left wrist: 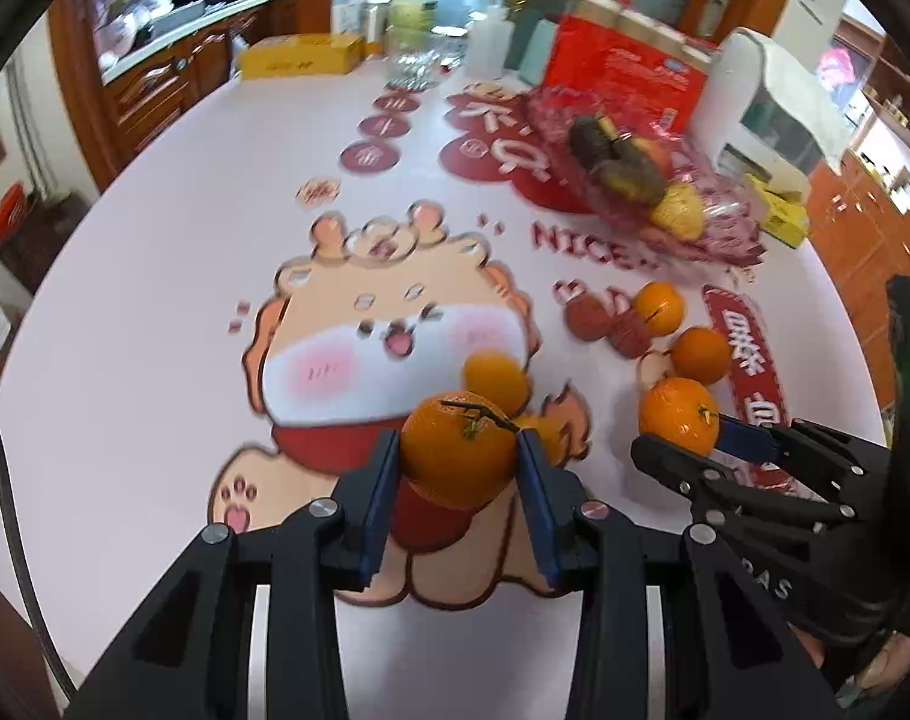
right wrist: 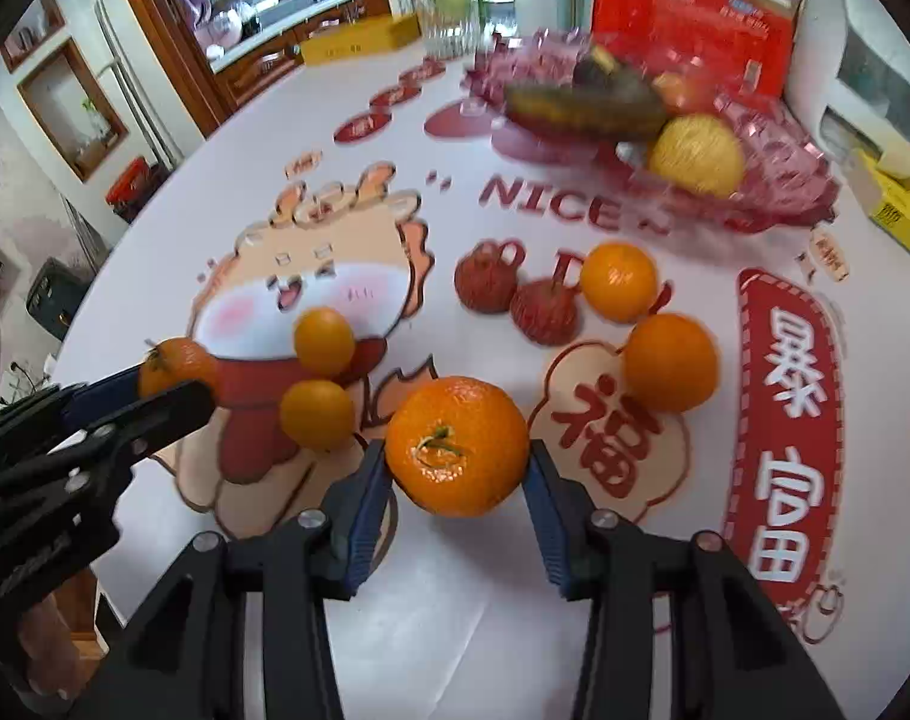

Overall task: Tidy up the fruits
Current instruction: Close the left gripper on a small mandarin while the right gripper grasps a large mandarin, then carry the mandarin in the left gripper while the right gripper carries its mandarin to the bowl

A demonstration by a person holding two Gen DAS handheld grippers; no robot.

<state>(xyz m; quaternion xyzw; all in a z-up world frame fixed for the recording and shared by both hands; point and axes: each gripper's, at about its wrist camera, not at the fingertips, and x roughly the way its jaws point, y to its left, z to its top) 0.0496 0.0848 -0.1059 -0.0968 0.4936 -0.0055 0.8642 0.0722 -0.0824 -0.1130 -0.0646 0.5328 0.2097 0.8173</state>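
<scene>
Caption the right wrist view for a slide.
Right gripper clamps a tangerine; left gripper holds another.

Glossy printed tablecloth (right wrist: 455, 600), translucent pink plastic fruit tray (right wrist: 773, 180), dimpled tangerine (right wrist: 458, 447) skin — matt black gripper (right wrist: 458, 492) frame

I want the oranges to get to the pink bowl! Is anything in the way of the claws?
Partly. Each claw, left and right, already holds an orange. Between the right claw's orange and the pink bowl sit two red fruits and two loose oranges. Lifting over them looks possible.
</scene>
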